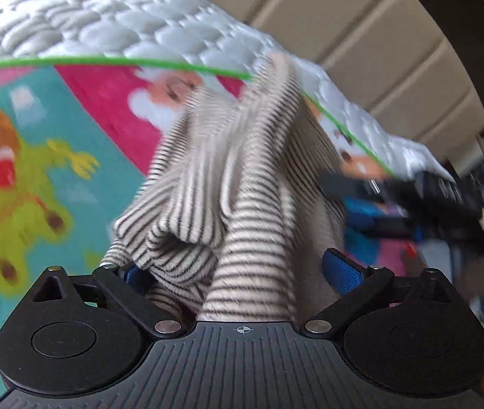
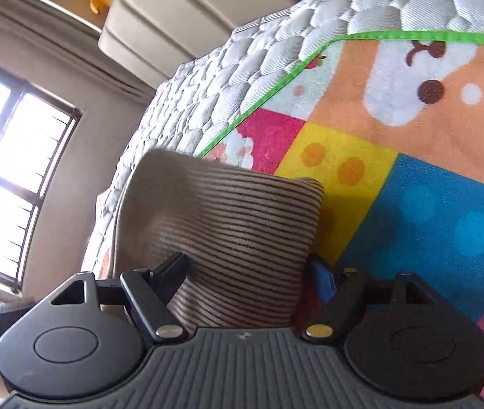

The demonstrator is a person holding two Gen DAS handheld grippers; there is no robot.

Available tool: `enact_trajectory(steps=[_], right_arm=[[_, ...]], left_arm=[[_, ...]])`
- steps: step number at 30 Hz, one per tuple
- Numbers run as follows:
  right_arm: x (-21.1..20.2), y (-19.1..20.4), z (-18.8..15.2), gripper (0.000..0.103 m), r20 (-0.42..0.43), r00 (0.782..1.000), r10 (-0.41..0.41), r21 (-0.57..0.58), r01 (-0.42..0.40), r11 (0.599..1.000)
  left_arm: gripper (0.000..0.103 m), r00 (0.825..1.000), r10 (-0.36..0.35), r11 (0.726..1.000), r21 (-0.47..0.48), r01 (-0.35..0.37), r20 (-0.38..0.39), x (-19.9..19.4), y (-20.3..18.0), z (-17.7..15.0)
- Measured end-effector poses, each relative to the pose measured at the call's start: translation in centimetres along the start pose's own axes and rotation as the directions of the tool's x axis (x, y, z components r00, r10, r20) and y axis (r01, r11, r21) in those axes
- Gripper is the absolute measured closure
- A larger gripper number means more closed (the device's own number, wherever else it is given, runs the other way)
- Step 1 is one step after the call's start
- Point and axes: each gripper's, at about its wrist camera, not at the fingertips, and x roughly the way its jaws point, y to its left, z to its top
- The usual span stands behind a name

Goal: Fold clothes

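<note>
The left gripper (image 1: 238,272) has its blue-padded fingers (image 1: 342,274) spread fairly wide, with a bunched cream garment with thin dark stripes (image 1: 228,184) lying between them; whether they pinch it cannot be told. The right gripper (image 2: 248,272) likewise straddles the same striped fabric (image 2: 228,225), grip unclear. The garment hangs lifted over a colourful cartoon-print fleece blanket with green edging (image 2: 412,184), spread on a white quilted mattress (image 1: 112,10).
</note>
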Motion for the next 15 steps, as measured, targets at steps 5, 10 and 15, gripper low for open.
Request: enact_trajectory(steps=[5,10,15], right_arm=[[-1.9,1.0,0.5,0.023,0.071,0.997,-0.037,-0.09,0.044,0.995],[-5.3,2.3,0.1,0.006,0.147,0.986,-0.079,-0.175,0.104,0.979],[-5.5,1.8,-1.1,0.0,0.13,0.983,-0.126,-0.112,0.141,0.984]], left_arm=[[0.003,0.99,-0.113,0.994,-0.006,0.113,-0.082,0.3,-4.8,-4.4],[0.003,0.993,-0.112,0.994,-0.005,0.112,-0.047,-2.2,-7.1,-5.8],[0.003,0.991,-0.032,0.982,-0.18,0.055,0.128,-6.4,-4.9,-5.7]])
